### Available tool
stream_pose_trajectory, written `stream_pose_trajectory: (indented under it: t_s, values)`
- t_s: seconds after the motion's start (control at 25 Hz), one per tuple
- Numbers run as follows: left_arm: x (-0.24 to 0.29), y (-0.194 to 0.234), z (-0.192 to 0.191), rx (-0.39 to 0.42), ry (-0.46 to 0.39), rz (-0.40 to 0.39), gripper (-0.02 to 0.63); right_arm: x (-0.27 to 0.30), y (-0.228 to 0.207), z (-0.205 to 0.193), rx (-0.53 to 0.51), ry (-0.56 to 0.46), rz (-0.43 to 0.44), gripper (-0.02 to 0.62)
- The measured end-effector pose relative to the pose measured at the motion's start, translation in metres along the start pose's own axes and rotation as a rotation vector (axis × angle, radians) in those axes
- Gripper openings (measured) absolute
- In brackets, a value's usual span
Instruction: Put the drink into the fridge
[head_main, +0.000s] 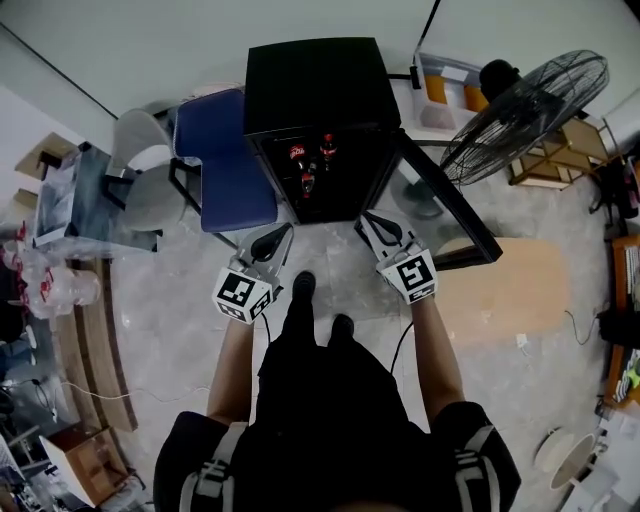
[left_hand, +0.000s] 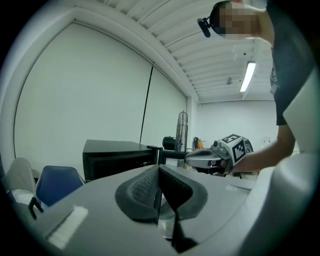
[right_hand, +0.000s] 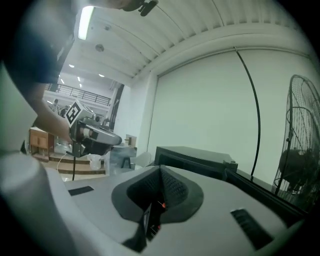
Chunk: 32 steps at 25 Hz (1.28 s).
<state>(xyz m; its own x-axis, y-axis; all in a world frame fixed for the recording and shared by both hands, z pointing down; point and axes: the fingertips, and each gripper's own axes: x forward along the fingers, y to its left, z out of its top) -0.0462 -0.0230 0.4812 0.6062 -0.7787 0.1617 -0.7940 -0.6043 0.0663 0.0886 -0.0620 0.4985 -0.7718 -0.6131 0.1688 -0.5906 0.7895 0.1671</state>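
- I have the left claw held out roughly level before the open fridge. Its own camera shows the two pads pressed together with nothing between them.
- The right claw hangs alongside, well apart from the left. It is likewise clamped closed and empty, with its tip near the fridge's lower front edge in the head view.
- The drinks are inside the fridge: dark bottles with red labels, two side by side and another just below them. Neither claw touches them.
- The fridge is a black box standing on the pale floor, its back close to the white wall.
- Its door, glass in a black frame, is swung wide to the right in the head view and runs past the right claw.
- A blue chair stands just beside the fridge on the left, and a large fan stands beyond the door on the right.
- The wearer's dark shoes are on the floor between the two claws, toes toward the fridge.
- In the left gripper view, the right claw shows to the right with its marker cube and a bare forearm behind it. In the right gripper view, the left claw shows to the left in the same way.
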Motion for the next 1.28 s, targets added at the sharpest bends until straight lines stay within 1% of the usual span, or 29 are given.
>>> stream_pose_trajectory:
  t_s: [0.16, 0.48, 0.76, 1.0, 1.28]
  values:
    - [-0.013, -0.015, 0.001, 0.017, 0.008, -0.006, -0.002, -0.021, 0.015, 0.001, 0.01, 0.005, 0.021, 0.003]
    - [-0.038, -0.03, 0.0, 0.03, 0.004, 0.027, -0.002, -0.051, 0.028, -0.01, 0.02, 0.02, 0.021, 0.002]
    - [-0.058, -0.058, 0.003, 0.042, 0.001, 0.037, -0.002, -0.079, 0.04, -0.009, 0.019, 0.016, 0.025, 0.002]
    - [-0.066, -0.08, -0.003, 0.043, 0.014, 0.032, -0.002, -0.102, 0.047, -0.019, 0.033, 0.045, 0.019, 0.002]
    - [-0.066, -0.09, 0.004, 0.061, 0.015, 0.032, -0.002, -0.117, 0.049, -0.023, 0.036, 0.058, 0.016, 0.002]
